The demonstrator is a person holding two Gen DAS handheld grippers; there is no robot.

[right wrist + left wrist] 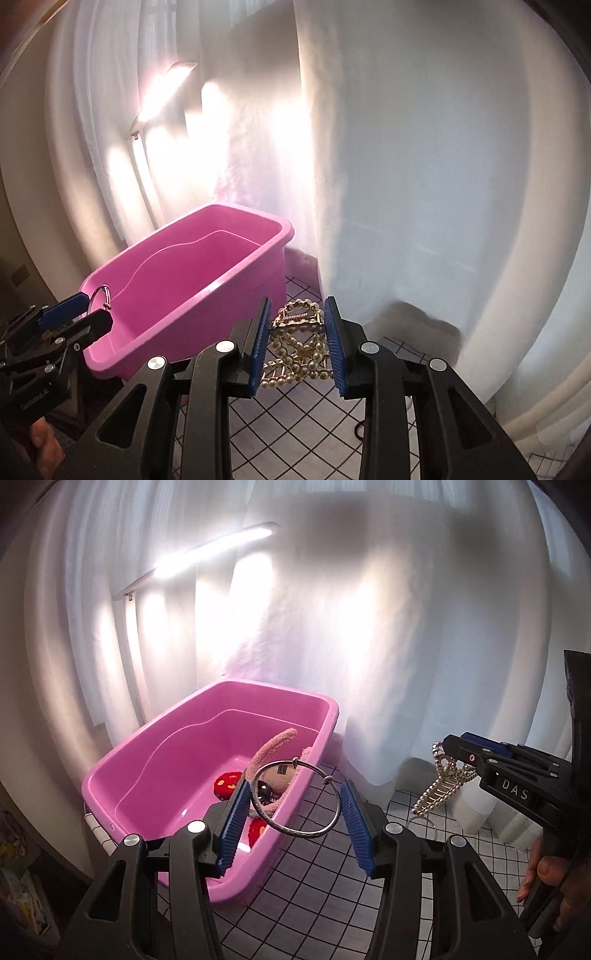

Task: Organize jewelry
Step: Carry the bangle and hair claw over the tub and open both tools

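My left gripper (294, 783) is shut on a silver bangle (310, 836), which stands between its blue pads above the near rim of a pink tub (280, 688). At the right, my right gripper (448, 744) is shut on a pearl and gold hair claw (439, 794), which hangs below its tip. In the right wrist view the hair claw (295, 343) sits clamped between the right gripper's (297, 304) pads. There the left gripper (88, 306) with the bangle (99, 295) shows at the left, by the pink tub's (240, 210) near corner.
The tub holds a pink plush toy (273, 746) and red pieces (227, 784). It stands on a white cloth with a black grid (314, 886). White curtains (388, 646) hang close behind, with a bar lamp (214, 550) at the upper left. A hand (546, 878) grips the right tool.
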